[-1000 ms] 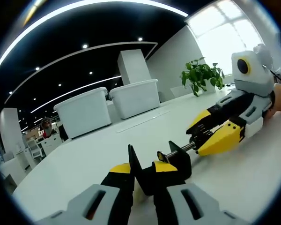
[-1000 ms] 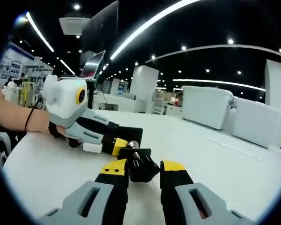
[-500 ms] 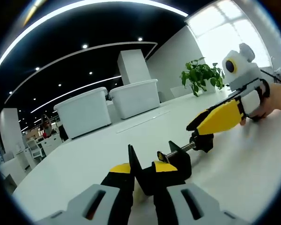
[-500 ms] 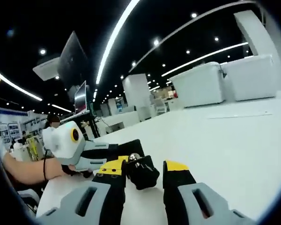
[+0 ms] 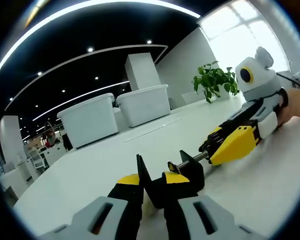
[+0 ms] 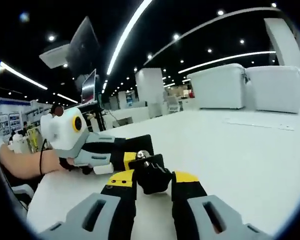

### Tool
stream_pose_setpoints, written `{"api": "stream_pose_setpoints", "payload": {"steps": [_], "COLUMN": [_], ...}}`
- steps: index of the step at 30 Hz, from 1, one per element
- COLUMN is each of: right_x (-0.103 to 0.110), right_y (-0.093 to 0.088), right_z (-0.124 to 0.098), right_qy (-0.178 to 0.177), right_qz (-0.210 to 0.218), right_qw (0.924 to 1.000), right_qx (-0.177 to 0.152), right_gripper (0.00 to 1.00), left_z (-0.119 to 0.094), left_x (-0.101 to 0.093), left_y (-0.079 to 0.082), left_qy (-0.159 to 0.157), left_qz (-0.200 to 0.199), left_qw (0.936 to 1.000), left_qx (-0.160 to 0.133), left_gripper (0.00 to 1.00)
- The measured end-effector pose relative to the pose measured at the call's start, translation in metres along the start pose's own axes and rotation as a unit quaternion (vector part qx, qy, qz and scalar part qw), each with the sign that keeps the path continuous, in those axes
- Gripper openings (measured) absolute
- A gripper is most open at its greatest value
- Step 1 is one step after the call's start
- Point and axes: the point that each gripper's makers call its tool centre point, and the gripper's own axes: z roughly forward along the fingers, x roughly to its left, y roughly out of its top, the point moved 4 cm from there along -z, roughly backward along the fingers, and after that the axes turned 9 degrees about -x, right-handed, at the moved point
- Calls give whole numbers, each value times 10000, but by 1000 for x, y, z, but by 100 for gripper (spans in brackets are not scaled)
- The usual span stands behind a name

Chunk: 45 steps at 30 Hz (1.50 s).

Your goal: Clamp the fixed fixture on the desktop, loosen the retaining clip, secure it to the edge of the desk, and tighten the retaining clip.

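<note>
A black clamp fixture (image 5: 189,171) lies low over the white desk (image 5: 75,175), and my left gripper (image 5: 155,183) is shut on its body. Its screw rod (image 5: 194,158) runs right to a black knob (image 5: 210,148). My right gripper (image 5: 216,148) is shut on that knob, yellow fingertips around it. In the right gripper view the knob (image 6: 151,173) sits between my right gripper's (image 6: 154,182) jaws, with a silver ball end (image 6: 142,154) just beyond. The left gripper (image 6: 134,156) comes in from the left, held by a hand.
Two white lidded bins (image 5: 90,119) (image 5: 145,103) stand at the desk's far side beside a potted plant (image 5: 215,80). A person's forearm (image 6: 22,166) rests at the desk's left edge, where the desk drops off. A monitor (image 6: 85,50) hangs beyond.
My right gripper has rolled about the screw's axis with the knob, one way and then partly back. The left gripper and the clamp body have stayed still.
</note>
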Motion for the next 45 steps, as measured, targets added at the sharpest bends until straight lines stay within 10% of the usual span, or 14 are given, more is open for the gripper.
{"api": "stream_pose_setpoints", "payload": {"steps": [17,27,33,45], "right_x": [0,0,3,-14], "right_y": [3,6,6,15], "right_z": [-1,0,3,4], "right_qy": [-39,84,24,-103], "right_qz": [157,-1091,-2579,-494], "right_qw": [9998,9938,9661,9984], "right_qx": [-84,-179,-139,-259], "right_gripper": [26,26,26,46], "left_z": [0,0,0,0], "left_x": [0,0,1,0], "left_y": [0,0,0,0], "left_qy": [-5,4,39,17], "left_qz": [3,8,9,4], "left_qw": [10000,10000,10000,10000], "left_qx": [-4,-2,13,2], "left_gripper": [15,15,15,15]}}
